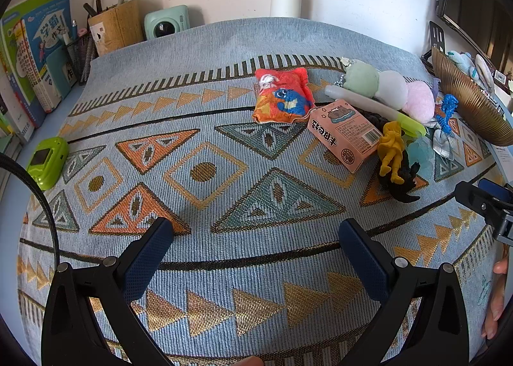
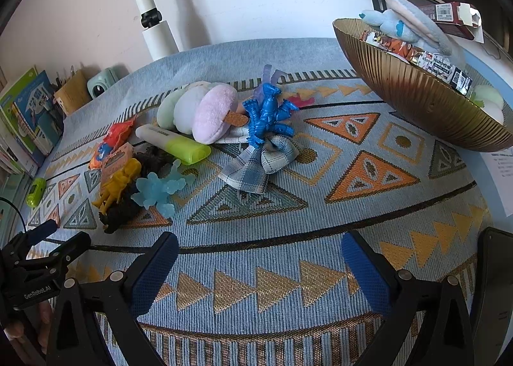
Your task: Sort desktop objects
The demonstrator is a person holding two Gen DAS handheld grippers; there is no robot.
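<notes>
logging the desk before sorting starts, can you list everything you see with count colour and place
plush dango skewer: 1, green, white, pink, cloth back
highlighter: 1, white and yellow-green, before the plush
blue figure: 1, blue, on plaid bow
plaid bow: 1, grey-blue, cloth centre
yellow figure: 1, yellow, on black toy
pink box: 1, pink, beside orange pouch
orange pouch: 1, orange-red, cloth back
gold bowl: 1, gold, right, holding snacks and plush
green gadget: 1, lime, left edge
left tongs: 1, black and blue, open
right tongs: 1, black and blue, open
</notes>
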